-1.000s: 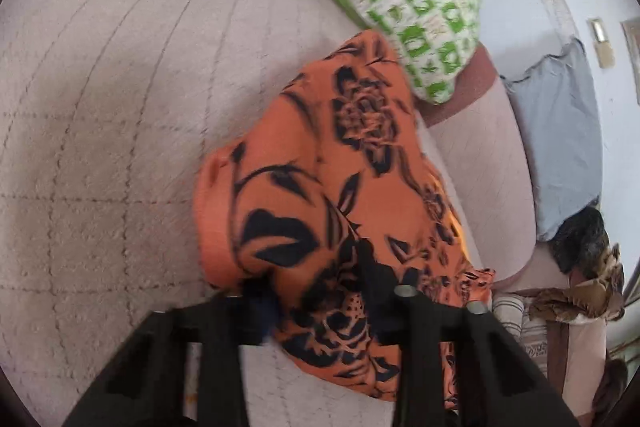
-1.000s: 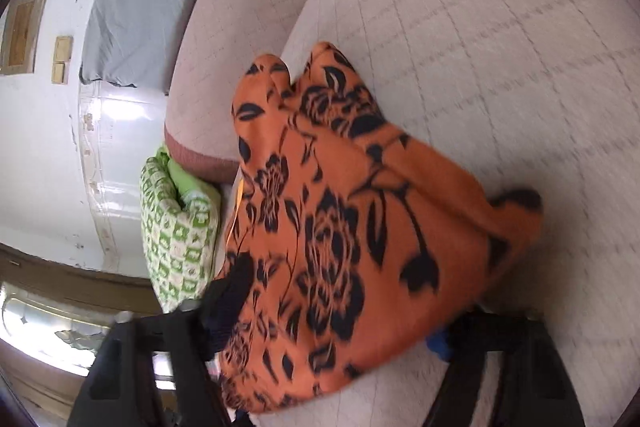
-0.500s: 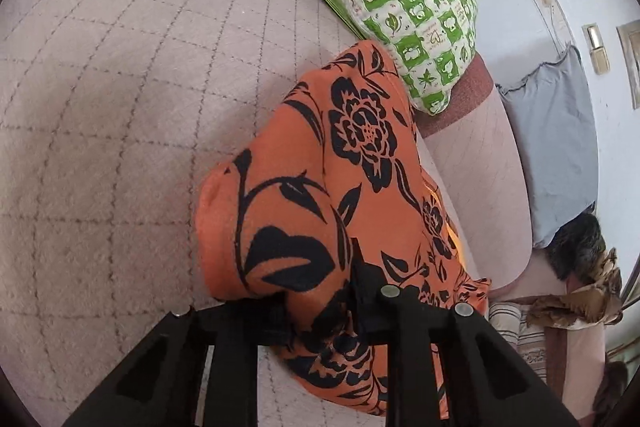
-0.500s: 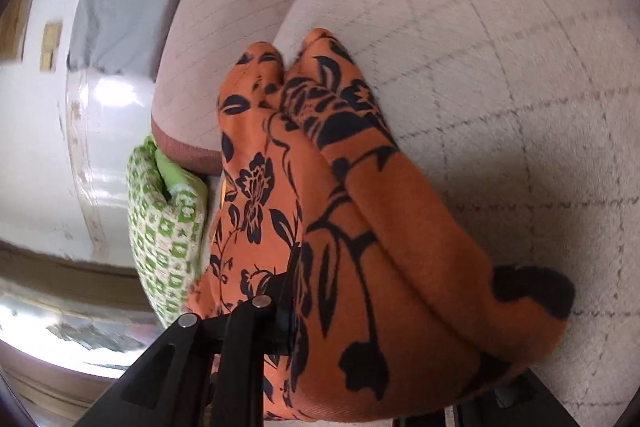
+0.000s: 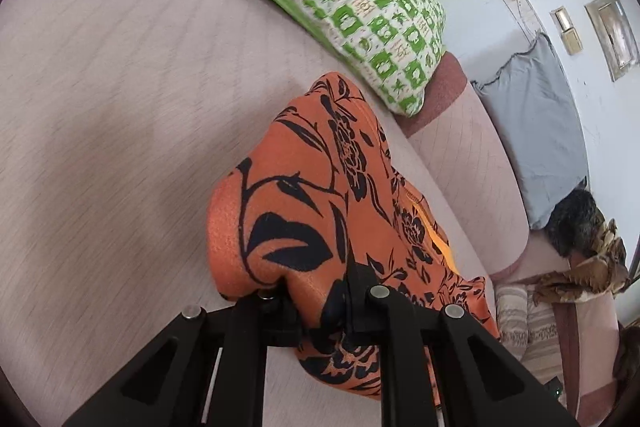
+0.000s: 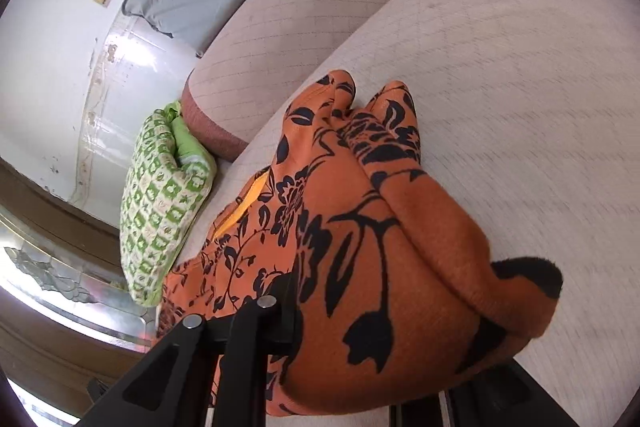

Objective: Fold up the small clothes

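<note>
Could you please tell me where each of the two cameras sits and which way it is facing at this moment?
Left wrist: on the left gripper, facing along its black fingers over the orange floral garment toward the green checked pillow.
Right wrist: on the right gripper, facing over the garment toward the sofa backrest.
Shared: garment, pillow, grey cushion.

Left tool (image 5: pixel 320 303) matte black, angular fingers with triangular cut-outs, silver round screw heads (right tool (image 6: pixel 384 359) alike)
</note>
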{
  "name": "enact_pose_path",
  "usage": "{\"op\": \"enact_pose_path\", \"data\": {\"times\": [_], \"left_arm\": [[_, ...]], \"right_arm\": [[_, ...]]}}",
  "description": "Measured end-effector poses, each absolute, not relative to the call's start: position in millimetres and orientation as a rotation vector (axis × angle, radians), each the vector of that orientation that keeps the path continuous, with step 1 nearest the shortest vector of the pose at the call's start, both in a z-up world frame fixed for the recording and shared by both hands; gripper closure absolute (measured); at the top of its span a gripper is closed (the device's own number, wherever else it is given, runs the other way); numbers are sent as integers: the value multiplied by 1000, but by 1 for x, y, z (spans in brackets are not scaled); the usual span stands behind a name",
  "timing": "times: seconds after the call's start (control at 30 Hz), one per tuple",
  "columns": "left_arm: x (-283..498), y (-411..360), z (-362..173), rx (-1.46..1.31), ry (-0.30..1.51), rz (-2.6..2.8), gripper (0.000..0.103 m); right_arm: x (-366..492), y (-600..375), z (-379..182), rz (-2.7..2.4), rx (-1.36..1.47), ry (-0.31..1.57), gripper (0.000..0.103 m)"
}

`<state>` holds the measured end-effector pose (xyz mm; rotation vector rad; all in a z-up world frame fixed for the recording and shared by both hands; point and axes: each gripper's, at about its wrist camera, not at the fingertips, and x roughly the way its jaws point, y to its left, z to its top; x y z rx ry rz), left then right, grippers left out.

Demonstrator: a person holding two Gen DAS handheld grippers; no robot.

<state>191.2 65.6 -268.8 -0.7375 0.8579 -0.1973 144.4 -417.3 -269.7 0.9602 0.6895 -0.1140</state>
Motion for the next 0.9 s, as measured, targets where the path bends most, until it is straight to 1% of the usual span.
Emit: {"op": "enact_pose_path", "data": {"times": [0.2,0.27,0.33,0.4,0.43,0.47,0.57,0.6,0.63,0.67,0.73,0.77,0.8,0.83,0.9], "left_arm": [[114,70,-270,-691,867,-199,89],[94,69,-273,-679,887,-200,89],[76,70,-280,-657,930,-200,88],[65,77,-283,-658,969,-187,88],[59,82,-279,-653,966,-181,88],[53,87,-272,-630,954,-178,88],[33,95,-248,-500,875,-107,87],[27,95,-236,-443,817,-85,84],[27,91,-226,-386,777,-71,73],[30,83,-217,-324,752,-66,62],[46,62,-203,-265,704,-96,55],[56,50,-198,-254,689,-112,49],[68,35,-194,-238,680,-132,45],[82,22,-194,-220,675,-140,37],[111,-1,-201,-207,687,-120,37]], "right_arm": [[74,-418,-269,-100,1001,706,85],[45,-418,-277,-108,1034,736,85],[20,-422,-294,-113,1109,813,84],[6,-427,-308,-98,1183,890,78],[-4,-431,-311,-97,1218,913,76],[-13,-436,-310,-102,1230,929,71],[-37,-454,-287,-109,1153,909,71],[-41,-460,-276,-113,1110,898,70],[-43,-467,-264,-130,1056,884,69],[-41,-474,-253,-149,1012,864,65],[-26,-487,-234,-168,968,797,42],[-15,-491,-228,-167,961,765,30],[-1,-492,-222,-163,948,743,30],[20,-491,-218,-147,923,727,30],[63,-486,-221,-119,875,743,30]]}}
